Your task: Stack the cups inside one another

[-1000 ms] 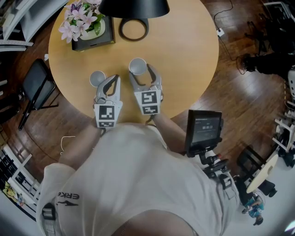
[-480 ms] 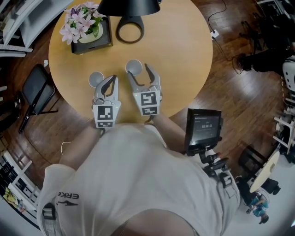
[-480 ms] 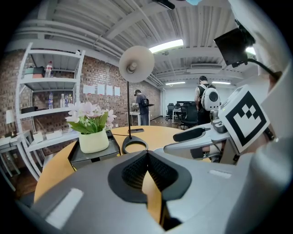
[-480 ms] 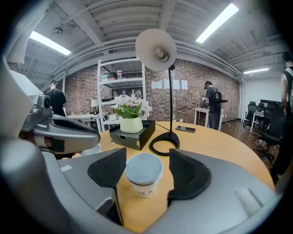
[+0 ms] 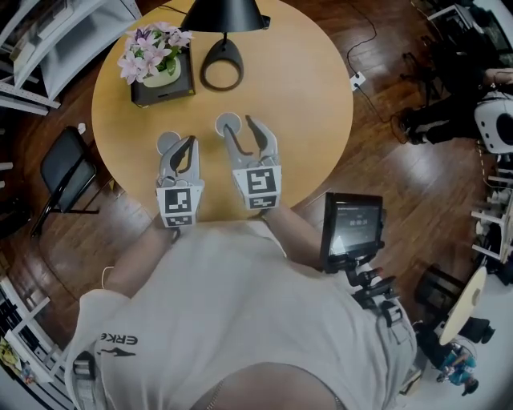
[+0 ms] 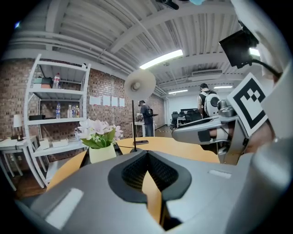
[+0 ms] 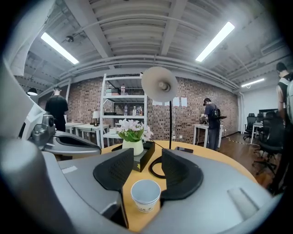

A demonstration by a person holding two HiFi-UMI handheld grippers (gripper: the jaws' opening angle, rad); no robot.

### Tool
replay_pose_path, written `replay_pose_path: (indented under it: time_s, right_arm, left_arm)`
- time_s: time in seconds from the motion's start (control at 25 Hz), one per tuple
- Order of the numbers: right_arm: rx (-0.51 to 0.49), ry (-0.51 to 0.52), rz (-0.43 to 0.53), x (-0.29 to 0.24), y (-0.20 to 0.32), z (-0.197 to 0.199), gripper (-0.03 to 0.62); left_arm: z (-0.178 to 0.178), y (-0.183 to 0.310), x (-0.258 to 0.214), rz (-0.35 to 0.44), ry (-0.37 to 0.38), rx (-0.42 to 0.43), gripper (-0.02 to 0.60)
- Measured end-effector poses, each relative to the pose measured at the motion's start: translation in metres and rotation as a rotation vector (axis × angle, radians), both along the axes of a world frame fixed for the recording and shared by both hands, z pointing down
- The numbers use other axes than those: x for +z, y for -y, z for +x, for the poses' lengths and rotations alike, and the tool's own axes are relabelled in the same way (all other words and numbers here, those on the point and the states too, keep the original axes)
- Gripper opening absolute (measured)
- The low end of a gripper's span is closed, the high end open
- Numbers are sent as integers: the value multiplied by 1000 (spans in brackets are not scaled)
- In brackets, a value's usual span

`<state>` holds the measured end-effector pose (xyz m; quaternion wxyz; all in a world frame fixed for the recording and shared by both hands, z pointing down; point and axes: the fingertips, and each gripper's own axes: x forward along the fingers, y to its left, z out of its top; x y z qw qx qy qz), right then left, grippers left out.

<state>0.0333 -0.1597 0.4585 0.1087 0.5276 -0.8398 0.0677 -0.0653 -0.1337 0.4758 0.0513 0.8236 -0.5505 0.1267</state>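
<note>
Pale paper is forming both cups, each a smooth tapered cylinder standing upright, mouth up, on the round wooden table [image 5: 309, 96]. The first paper cup [image 5: 228, 124] is sitting toward the middle of the table; in the right gripper view its plain whitish inside is showing and a faint print is running low on its wall. The second paper cup [image 5: 167, 142] is resting well apart from it, to the left, just ahead of the left gripper [image 5: 191, 142].

The right gripper [image 5: 240, 132] is hanging over the first paper cup with its jaws about half apart. They have just been closing. The cup is showing low in the gap between the ribbed black pads [image 7: 114, 171], but it is standing on the table and the pads are not pressing on it.

The left gripper is holding nothing. Its black ribbed pads [image 6: 158, 171] are meeting at the tips, leaving only a thin wedge of yellow tabletop showing below them.

At the far side, a cream flowerpot [image 5: 160, 76] is holding pink and white flowers [image 5: 152, 44] with green leaves, and the pot itself is sitting in a shallow black square tray [image 5: 164, 86]. Beside the tray, a black lamp is rising from a ring-shaped base [image 5: 222, 70] to a smooth cone shade [image 5: 224, 14].
</note>
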Motion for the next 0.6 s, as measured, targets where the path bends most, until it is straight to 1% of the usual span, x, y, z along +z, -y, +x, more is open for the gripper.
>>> replay_pose_path:
  time_s: [0.2, 0.32, 0.44, 0.6]
  right_arm:
    - [1, 8, 75, -30, -14, -2, 111]
    - [1, 17, 115, -45, -17, -2, 19]
    - [-28, 33, 137, -55, -20, -7, 14]
    - [-81, 46, 144, -58, -22, -22, 14]
  left_arm:
    - [-10, -7, -20, 50, -3, -36, 2]
    - [-18, -10, -31, 79, 0, -75, 2]
    - [-31, -14, -38, 99, 2, -123, 2]
    - [-58, -21, -37, 112, 7, -205, 2]
